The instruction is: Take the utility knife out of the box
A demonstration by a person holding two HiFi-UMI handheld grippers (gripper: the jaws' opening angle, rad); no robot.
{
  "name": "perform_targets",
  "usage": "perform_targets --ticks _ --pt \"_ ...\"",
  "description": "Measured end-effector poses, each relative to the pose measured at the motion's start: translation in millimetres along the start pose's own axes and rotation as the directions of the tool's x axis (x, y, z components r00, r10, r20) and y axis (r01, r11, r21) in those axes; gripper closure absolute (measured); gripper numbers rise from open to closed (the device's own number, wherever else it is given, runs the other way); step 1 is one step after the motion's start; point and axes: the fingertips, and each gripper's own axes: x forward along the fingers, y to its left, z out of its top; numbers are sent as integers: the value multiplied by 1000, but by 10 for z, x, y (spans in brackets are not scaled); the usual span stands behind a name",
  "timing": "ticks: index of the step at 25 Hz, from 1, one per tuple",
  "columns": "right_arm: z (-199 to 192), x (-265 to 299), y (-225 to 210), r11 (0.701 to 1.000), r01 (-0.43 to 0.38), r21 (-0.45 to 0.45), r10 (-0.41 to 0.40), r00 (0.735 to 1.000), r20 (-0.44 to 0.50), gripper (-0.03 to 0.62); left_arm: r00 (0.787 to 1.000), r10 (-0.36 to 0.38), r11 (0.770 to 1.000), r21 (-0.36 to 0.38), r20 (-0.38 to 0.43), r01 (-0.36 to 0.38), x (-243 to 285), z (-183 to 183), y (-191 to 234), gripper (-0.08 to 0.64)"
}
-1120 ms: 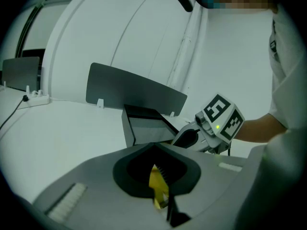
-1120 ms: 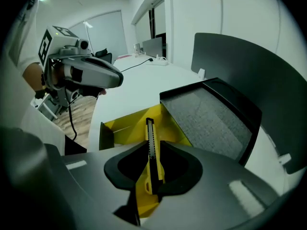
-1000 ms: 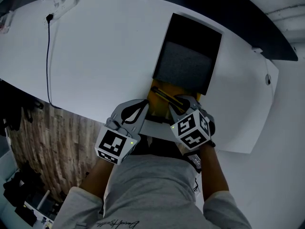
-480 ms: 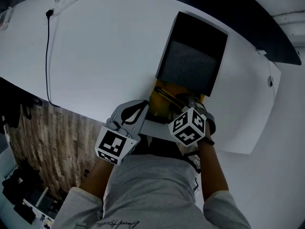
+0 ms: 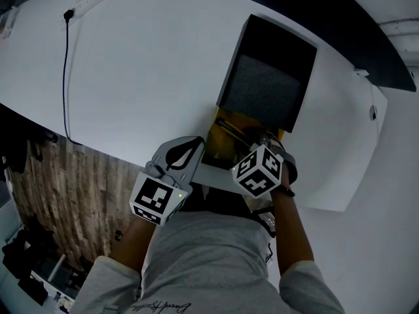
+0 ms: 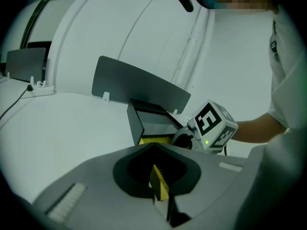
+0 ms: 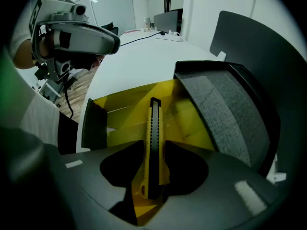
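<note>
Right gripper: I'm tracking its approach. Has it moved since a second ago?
Yes. The right gripper edged up-left, further over the box; the knife lies between its closing jaws.

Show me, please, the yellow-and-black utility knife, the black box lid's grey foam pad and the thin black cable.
Yellow-and-black utility knife (image 7: 153,143): right gripper view, black slider strip mid-handle.
Grey foam pad (image 5: 265,93): head view, centre of the pad.
Thin black cable (image 5: 65,77): head view, straight run below its plug.

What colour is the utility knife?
The utility knife is yellow and black, best in the right gripper view.
</note>
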Motion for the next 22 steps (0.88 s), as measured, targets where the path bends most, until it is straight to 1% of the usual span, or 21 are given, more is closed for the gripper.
perform_targets --ticks 7,14,22 --pt "7 7 -3 1000 4 26 -4 1000 -1 460 1000 1 1000 -18 -2 -1 1 -32 9 558" --pt "3 -4 0 999 14 29 -15 1000 5 460 1000 8 1000 -24 -3 -8 -24 -54 8 560" --pt "19 -82 -42 998 20 56 -22 999 31 460 1000 17 1000 -20 4 -17 -51 -19 28 560"
